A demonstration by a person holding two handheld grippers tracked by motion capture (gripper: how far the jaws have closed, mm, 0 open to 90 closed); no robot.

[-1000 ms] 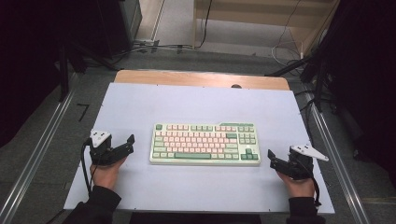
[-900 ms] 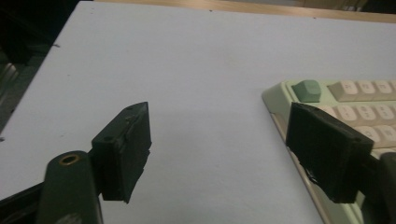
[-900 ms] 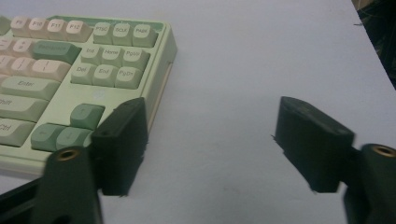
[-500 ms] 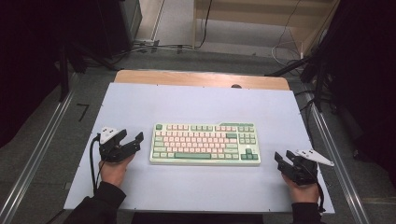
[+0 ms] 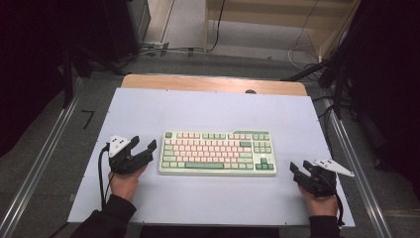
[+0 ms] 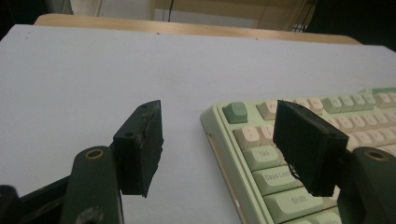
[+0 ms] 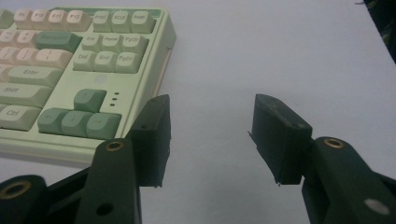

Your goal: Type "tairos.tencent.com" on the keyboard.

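Observation:
A mint-green keyboard (image 5: 218,151) with pink and dark green keys lies in the middle of the white board (image 5: 213,111). My left gripper (image 5: 144,144) rests on the board just off the keyboard's left end, open; its jaws have just been closing a little. In the left gripper view (image 6: 219,116) its right jaw stands in front of the keyboard's (image 6: 275,177) left key columns and grips nothing. My right gripper (image 5: 300,166) sits near the front edge, right of the keyboard. It (image 7: 212,121) is open over bare board, jaws just opening again, with the keyboard's (image 7: 70,60) arrow-key corner to its left.
The wooden table edge (image 5: 213,83) shows behind the board, with a small dark knob (image 5: 250,91) on it. Metal rails (image 5: 44,163) run along both sides. Cables (image 5: 163,49) lie on the floor beyond. Open board lies behind and in front of the keyboard.
My left gripper has slid right, closer to the keyboard's left end. The right hand has stayed about where it was, with its jaws narrower than a second ago.

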